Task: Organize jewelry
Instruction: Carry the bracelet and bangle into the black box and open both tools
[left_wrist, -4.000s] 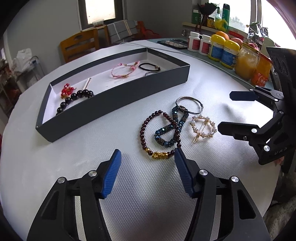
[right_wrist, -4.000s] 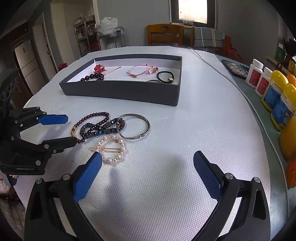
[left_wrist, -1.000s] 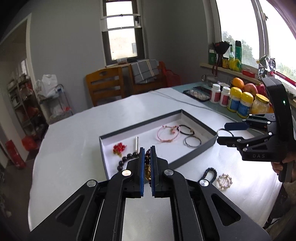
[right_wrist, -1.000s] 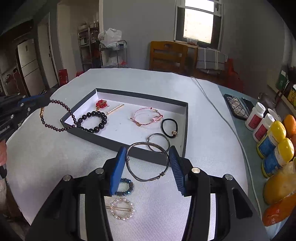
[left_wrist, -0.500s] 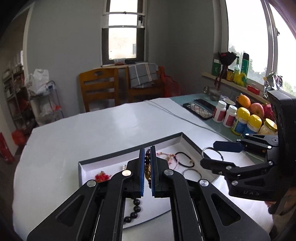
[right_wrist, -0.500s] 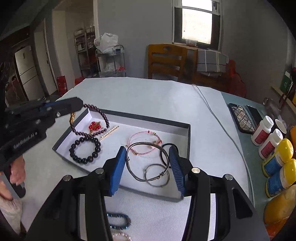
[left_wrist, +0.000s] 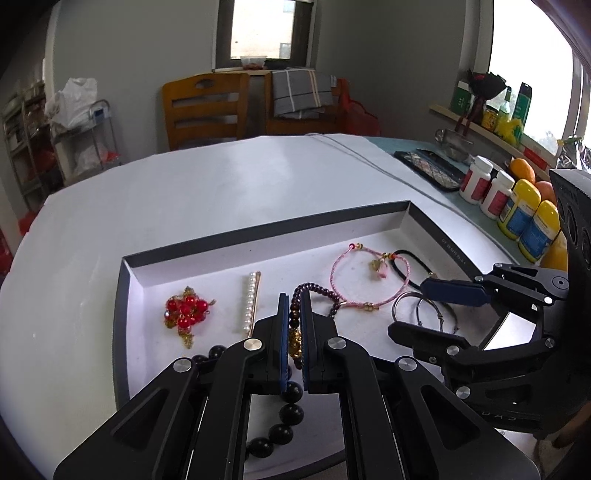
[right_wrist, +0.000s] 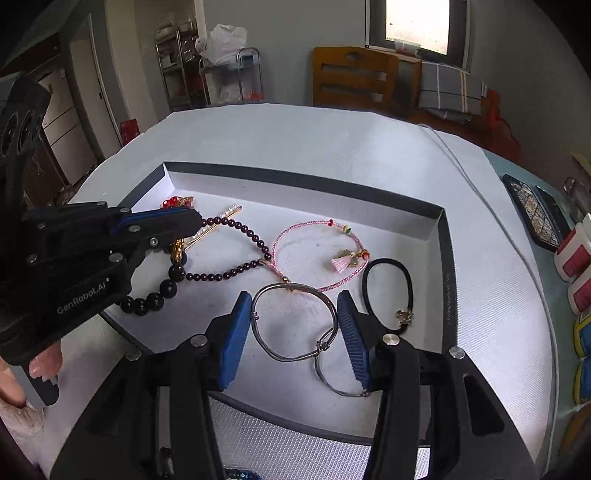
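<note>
My left gripper (left_wrist: 294, 325) is shut on a dark red bead bracelet (left_wrist: 317, 291) with a gold charm, held low inside the grey tray (left_wrist: 266, 236); the bracelet's far end lies on the tray floor (right_wrist: 236, 251). My right gripper (right_wrist: 294, 332) spans a silver bangle (right_wrist: 295, 321), and its blue pads touch the bangle's sides just above the tray floor (right_wrist: 369, 229). In the tray lie a pink cord bracelet (right_wrist: 317, 254), a black hair tie (right_wrist: 388, 288), a second thin silver ring (right_wrist: 332, 380), a black bead bracelet (right_wrist: 155, 295), a pearl clip (left_wrist: 251, 299) and a red bead brooch (left_wrist: 186, 310).
Bottles and jars (left_wrist: 517, 206) stand along the table's right side, with a dark tray (left_wrist: 428, 166) of small items behind them. A cable (right_wrist: 480, 192) runs across the white table mat. Wooden chairs (left_wrist: 203, 107) stand beyond the far edge. A blue bead bracelet (right_wrist: 240, 474) lies outside the tray.
Both grippers have come down into the tray. The red bracelet's far end now rests on the tray floor, and the bangle sits low over the tray beside the thin ring.
</note>
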